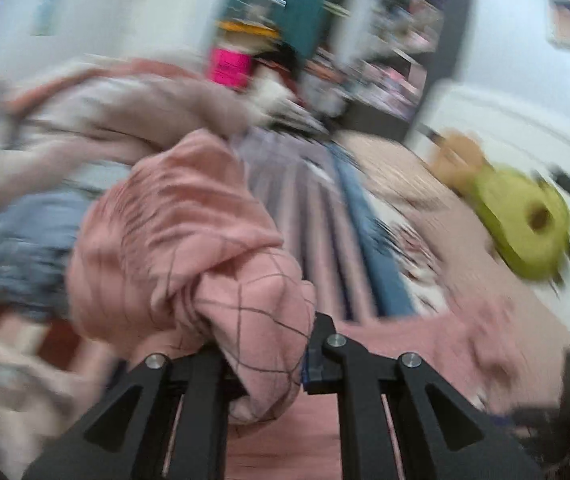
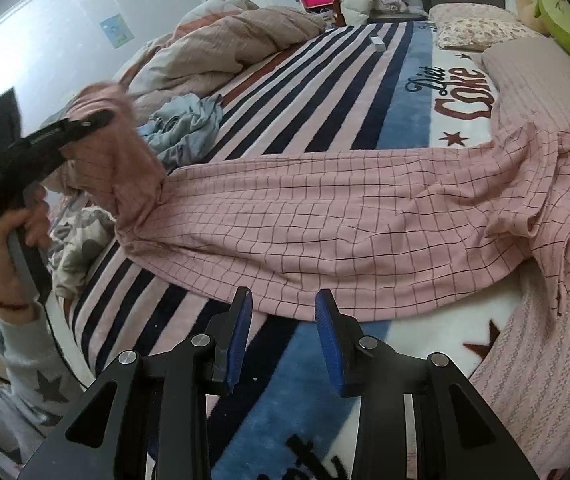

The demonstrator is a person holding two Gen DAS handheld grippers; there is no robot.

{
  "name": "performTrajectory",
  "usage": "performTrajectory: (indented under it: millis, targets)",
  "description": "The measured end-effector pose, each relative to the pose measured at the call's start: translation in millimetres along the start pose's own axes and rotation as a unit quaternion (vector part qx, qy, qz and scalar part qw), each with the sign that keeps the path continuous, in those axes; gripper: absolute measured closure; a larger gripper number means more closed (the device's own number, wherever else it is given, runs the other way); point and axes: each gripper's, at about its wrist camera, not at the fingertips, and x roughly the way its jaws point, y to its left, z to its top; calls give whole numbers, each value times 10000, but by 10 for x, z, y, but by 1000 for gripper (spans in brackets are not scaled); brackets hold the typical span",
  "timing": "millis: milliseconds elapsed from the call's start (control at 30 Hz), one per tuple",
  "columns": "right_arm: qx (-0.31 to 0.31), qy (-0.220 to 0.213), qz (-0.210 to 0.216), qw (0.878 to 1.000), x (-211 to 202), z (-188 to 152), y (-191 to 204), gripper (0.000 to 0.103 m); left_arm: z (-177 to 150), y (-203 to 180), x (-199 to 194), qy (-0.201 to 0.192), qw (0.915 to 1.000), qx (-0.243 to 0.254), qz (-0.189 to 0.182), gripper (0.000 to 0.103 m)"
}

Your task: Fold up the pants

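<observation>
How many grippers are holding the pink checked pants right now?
1. The left gripper, raised at the bed's left edge, has its jaws shut on a bunched end of the pink checked fabric pants. The right gripper hangs open near the hem, holding nothing.

Soft, even indoor light; left wrist view heavily motion-blurred, right sharp, both fisheye-curved with dark corners.

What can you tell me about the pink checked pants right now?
The pants are soft pink fabric with a thin dark grid. Most of their length lies stretched flat across the striped blanket on the bed, one end rumpled near the plain pink cover. The other end is bunched and lifted off the bed, clamped in the left tool, which a hand holds up. The right tool stands open just short of the near edge, not touching.
</observation>
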Motion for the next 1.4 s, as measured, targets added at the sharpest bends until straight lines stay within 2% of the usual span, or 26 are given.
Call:
performTrajectory:
  millis: [67,133,200,267,300,333,400,467,500,600,633,700,767,933,1000,1033,1067,1100,1167,1200,1267,1400]
  targets:
    - [48,26,1,10000,18,-3,-43,74,-139,-268,264,389,9985,243,-298,93]
    - [77,65,-29,9999,52,-7,-83,74,-335,-513,521,804,9947,471,-441,88]
    - [142,117,-38,9998,93,-8,-140,74,-518,-657,745,1270,9873,599,-745,72]
    - [189,146,-37,9997,121,-9,-197,74,-656,-746,787,1595,9766,632,-1296,38]
    - [206,147,-49,9997,133,-5,-218,74,-696,-792,755,1648,9720,728,-1512,34]
    - [217,146,-55,9996,146,2,-236,74,-718,-831,664,1551,9713,870,-1580,32]
    - [234,132,-67,9996,170,17,-257,74,-699,-837,465,1305,9754,1031,-1449,30]
    - [248,113,-50,9996,206,59,-252,73,-632,-721,233,986,9826,896,-1296,22]
    - [239,104,-38,9997,229,91,-238,72,-581,-614,139,845,9860,807,-1194,22]
    - [165,17,8,9999,302,195,-160,51,-496,-306,-116,434,9956,761,-323,21]
    - [152,-27,37,9999,339,243,-126,46,-495,-170,-138,424,9965,723,-78,21]
    - [161,-97,121,9997,436,353,-58,43,-543,46,-132,521,9972,515,150,21]
    - [122,-120,153,9997,587,481,20,30,-631,225,-80,649,9971,310,246,21]
    - [152,-54,-65,9998,999,689,93,28,-880,384,77,830,9944,266,603,21]
    - [136,-42,-206,9997,1088,704,104,30,-945,391,111,837,9943,266,603,21]
    - [119,-35,-253,9996,1112,699,105,39,-962,396,112,824,9943,270,620,21]
    - [99,-13,-290,9995,1131,690,100,53,-966,376,135,814,9942,273,641,21]
    - [88,16,-316,9995,1137,673,91,59,-967,380,136,800,9943,279,643,21]
    - [34,53,-418,9991,1122,628,76,84,-972,375,139,775,9945,295,644,21]
    - [-19,57,-496,9988,1103,601,66,90,-977,376,145,777,9943,297,664,21]
    - [-85,63,-577,9983,1046,540,49,93,-985,390,130,781,9942,291,677,21]
    - [-162,109,-475,9987,907,356,34,94,-1019,404,113,785,9941,320,675,22]
